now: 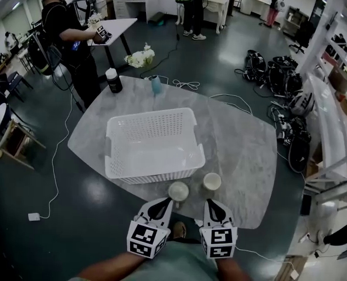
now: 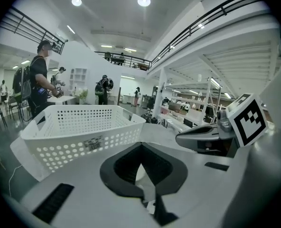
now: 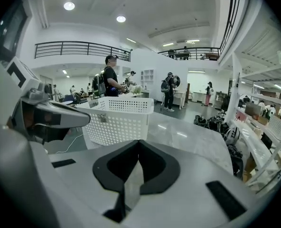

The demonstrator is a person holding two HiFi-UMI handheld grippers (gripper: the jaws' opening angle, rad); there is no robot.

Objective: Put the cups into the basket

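A white perforated basket (image 1: 152, 114) stands empty in the middle of the grey marble table (image 1: 238, 145). Two pale cups stand upright near the table's front edge: the left cup (image 1: 178, 191) and the right cup (image 1: 211, 182). My left gripper (image 1: 165, 202) is shut, its tip just short of the left cup and a little to its left. My right gripper (image 1: 212, 204) is shut too, right behind the right cup. Neither holds anything. In the left gripper view the jaws (image 2: 140, 145) meet at the tip, with the basket (image 2: 83, 109) ahead on the left. The right gripper view shows the same for its jaws (image 3: 138, 141), with the basket (image 3: 121, 100) ahead.
At the table's far side stand a black bottle with a white cap (image 1: 113, 80), a blue cup (image 1: 156, 84) and white flowers (image 1: 140, 57). A person in black (image 1: 68, 34) stands beyond the far left corner. Bags (image 1: 279, 75) and cables lie on the floor at right.
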